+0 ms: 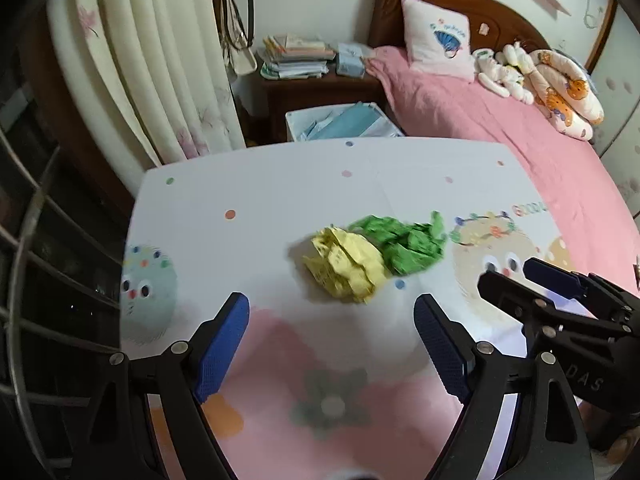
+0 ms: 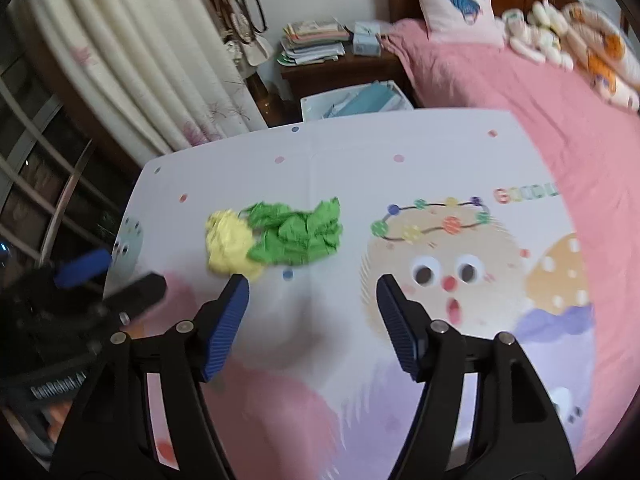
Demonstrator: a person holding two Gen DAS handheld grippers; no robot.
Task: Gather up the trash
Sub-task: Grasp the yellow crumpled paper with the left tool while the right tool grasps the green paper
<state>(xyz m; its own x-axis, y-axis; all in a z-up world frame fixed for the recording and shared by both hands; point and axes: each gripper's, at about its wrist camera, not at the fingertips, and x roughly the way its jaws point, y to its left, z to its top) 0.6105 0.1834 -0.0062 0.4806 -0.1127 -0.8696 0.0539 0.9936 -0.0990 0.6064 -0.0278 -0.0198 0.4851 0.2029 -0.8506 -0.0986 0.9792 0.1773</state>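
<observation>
Two crumpled paper wads lie touching near the middle of the desk (image 1: 256,184): a yellow paper wad (image 1: 344,268), tightly creased and lumpy, and a green paper wad (image 1: 404,246), looser and more spread out, with a ragged tip sticking up at its far end. Yellow sits to the left of green. The left hand-held gripper (image 1: 332,308) hovers just short of the yellow wad, jaws spread wide, nothing between its blue pads. The right hand-held gripper (image 2: 312,292) is likewise spread wide and empty, near the wads, its left pad close to the yellow one's edge. The desk surface is white with coloured dots and cartoon faces. Beyond it: a bed (image 1: 520,136) under a pink cover with a pillow (image 1: 438,40) against a wooden headboard, a nightstand (image 1: 320,88) stacked with books, and pale curtains (image 1: 160,60).
</observation>
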